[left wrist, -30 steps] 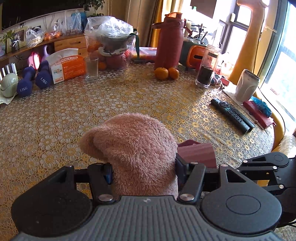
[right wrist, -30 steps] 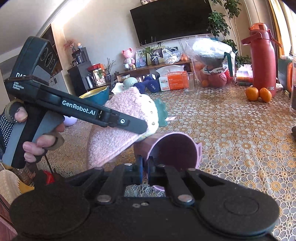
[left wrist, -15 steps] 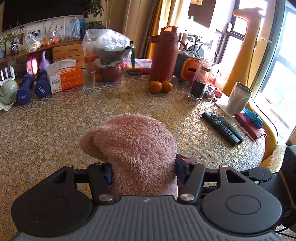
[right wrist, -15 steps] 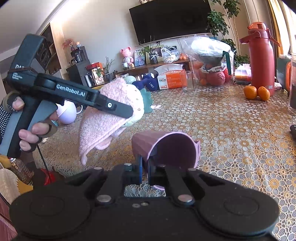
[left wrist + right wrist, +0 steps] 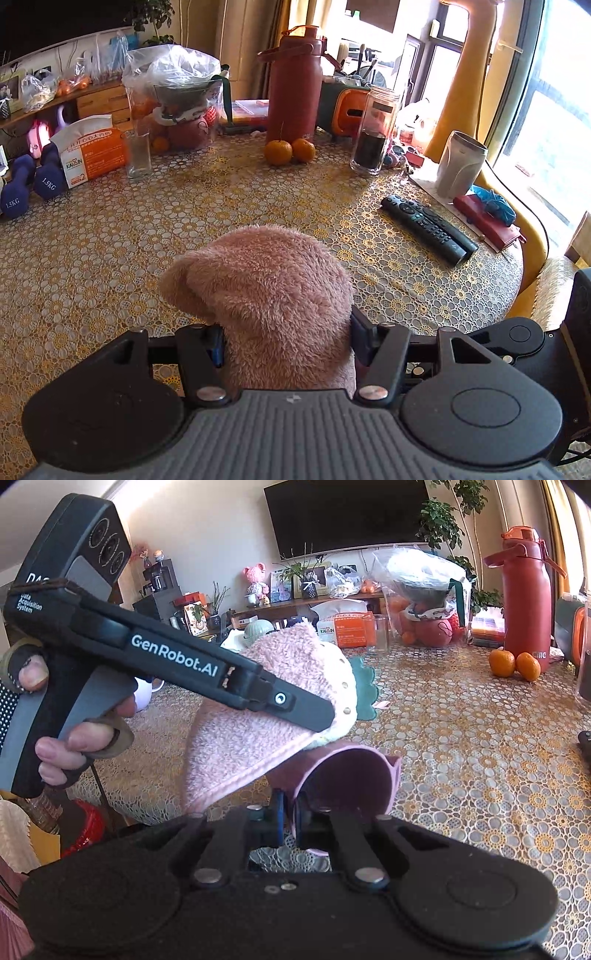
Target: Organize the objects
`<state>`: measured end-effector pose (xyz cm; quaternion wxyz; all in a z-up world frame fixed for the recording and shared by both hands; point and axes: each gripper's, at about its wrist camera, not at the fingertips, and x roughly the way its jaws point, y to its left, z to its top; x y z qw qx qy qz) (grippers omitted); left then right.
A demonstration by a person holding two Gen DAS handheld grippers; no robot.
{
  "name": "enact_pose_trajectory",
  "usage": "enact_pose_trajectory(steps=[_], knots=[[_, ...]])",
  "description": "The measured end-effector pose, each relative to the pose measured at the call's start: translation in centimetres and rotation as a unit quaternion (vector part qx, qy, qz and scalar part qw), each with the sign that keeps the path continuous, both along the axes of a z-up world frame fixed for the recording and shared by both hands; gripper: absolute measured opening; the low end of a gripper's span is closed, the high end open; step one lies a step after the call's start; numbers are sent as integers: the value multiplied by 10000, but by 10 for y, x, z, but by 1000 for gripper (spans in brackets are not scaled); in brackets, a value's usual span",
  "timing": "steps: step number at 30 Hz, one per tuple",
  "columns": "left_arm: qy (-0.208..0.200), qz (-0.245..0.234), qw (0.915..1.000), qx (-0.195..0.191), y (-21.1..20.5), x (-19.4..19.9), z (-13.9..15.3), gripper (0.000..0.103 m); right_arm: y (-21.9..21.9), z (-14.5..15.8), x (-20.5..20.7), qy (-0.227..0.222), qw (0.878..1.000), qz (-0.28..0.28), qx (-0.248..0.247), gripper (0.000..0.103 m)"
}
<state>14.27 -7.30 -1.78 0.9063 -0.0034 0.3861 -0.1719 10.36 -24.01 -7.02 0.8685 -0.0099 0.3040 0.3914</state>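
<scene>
1. The main risk is that the fluffy pink plush cloth [image 5: 255,734] misses the mouth of the mauve plastic cup [image 5: 343,775]. The cloth hangs just above and beside the rim, and its loose lower edge droops to the left of the opening, so it may fold over the outside of the cup instead of going in.

2. A second risk is on the cup. The right gripper [image 5: 290,812] pinches only the thin rim wall, with the cup lying on its side above the round table with the gold lace-pattern cover [image 5: 480,746]. If the cloth is pushed hard against it, the cup could turn or slip out of this small hold.

3. The left gripper [image 5: 286,332] has its fingers [image 5: 218,347] about half spread and pressed into both sides of the plush cloth, which bulges up between them. In its own view the cloth hides what lies right in front, so the cup is not seen there.

4. The fingers of the right gripper are almost closed, one inside the rim and one outside, and they clamp the wall of the cup.

5. The black remote control [image 5: 428,229] and the two oranges [image 5: 290,151] lie well apart from both tools and seem to be in no danger.
</scene>
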Motion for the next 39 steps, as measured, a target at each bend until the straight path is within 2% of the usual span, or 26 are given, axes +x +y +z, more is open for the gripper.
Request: enact_pose_trajectory(steps=[14, 19, 23, 32, 35, 39], knots=[[130, 587, 9981, 162, 39, 10, -16, 60, -3, -3, 3, -12, 9999, -65, -129, 7], [201, 998, 9936, 482, 60, 22, -26, 60, -6, 3, 15, -176, 9994, -189, -243, 10], [339, 1268, 9901, 502, 81, 24, -35, 60, -14, 4, 35, -192, 9987, -396, -256, 12], [347, 1277, 9904, 398, 88, 22, -37, 61, -22, 0, 51, -46, 9988, -457, -158, 16], [315, 1222, 9909, 462, 85, 22, -42, 61, -24, 0, 51, 39, 9985, -540, -116, 20], [319, 1199, 9904, 614, 82, 23, -47, 67, -27, 3, 51, 102, 9981, -599, -11, 33]])
